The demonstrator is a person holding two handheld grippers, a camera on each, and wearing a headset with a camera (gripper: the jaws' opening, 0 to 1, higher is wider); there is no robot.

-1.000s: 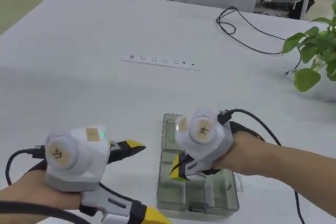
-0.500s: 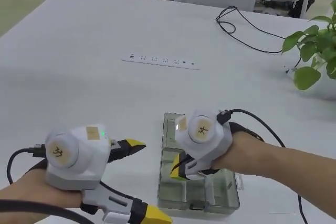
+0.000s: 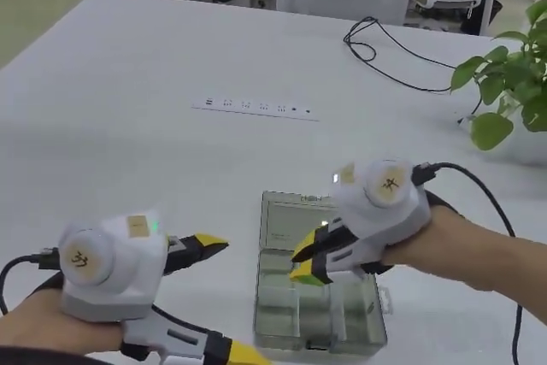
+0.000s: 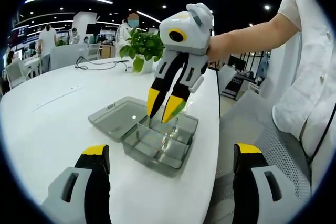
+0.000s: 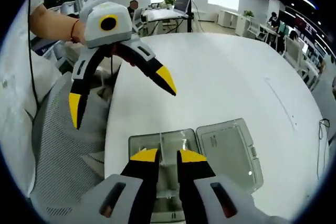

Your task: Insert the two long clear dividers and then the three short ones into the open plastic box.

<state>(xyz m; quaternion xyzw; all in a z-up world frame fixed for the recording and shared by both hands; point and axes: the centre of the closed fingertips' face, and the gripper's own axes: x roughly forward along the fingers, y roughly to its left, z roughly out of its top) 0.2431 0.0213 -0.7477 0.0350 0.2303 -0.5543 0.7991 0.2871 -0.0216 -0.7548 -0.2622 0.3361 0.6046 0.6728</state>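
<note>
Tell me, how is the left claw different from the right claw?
The left claw is spread wide open; the right claw is nearly closed. The left claw holds nothing, while the right claw seems to pinch a thin clear divider. The left claw hangs beside the plastic box, the right claw above it. Both have black jaws with yellow tips.

White left hand-held gripper, white right hand-held gripper, black jaws tipped yellow, black cables, white short sleeve
</note>
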